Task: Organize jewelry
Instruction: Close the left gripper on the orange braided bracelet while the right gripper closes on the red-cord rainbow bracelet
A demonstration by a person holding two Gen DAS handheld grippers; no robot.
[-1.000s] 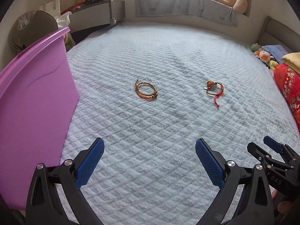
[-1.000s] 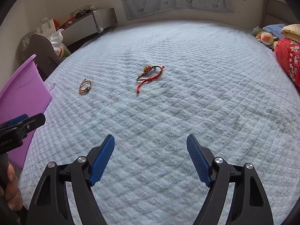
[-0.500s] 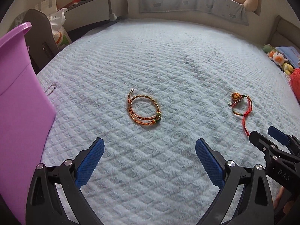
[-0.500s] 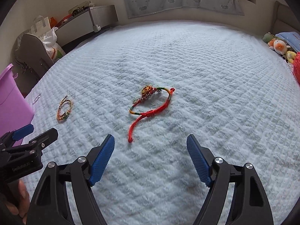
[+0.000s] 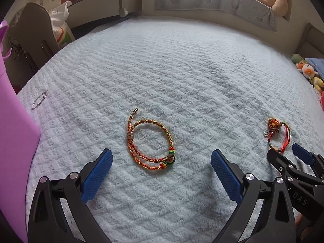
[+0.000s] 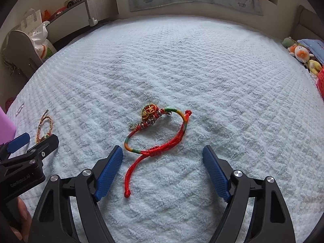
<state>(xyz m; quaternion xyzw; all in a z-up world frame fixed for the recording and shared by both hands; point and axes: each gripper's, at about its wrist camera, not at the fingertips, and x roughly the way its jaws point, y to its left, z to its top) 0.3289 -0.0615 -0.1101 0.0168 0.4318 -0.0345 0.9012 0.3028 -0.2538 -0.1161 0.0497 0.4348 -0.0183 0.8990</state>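
Observation:
An orange braided coil bracelet lies on the pale blue bedspread, just ahead of my open left gripper. It also shows at the left of the right wrist view. A red cord bracelet with a round red charm lies just ahead of my open right gripper; its loose tail reaches between the fingers. The same bracelet shows at the right of the left wrist view, beside the right gripper's fingers. A thin silver ring lies near the bed's left edge.
A purple plastic bin stands at the left edge of the bed. A grey chair and a white bag are beyond the bed's left side. Plush toys sit at the far right.
Both grippers have moved forward and down toward the bed. The coil bracelet and the red cord bracelet now lie just in front of the open fingers. Neither bracelet has moved.

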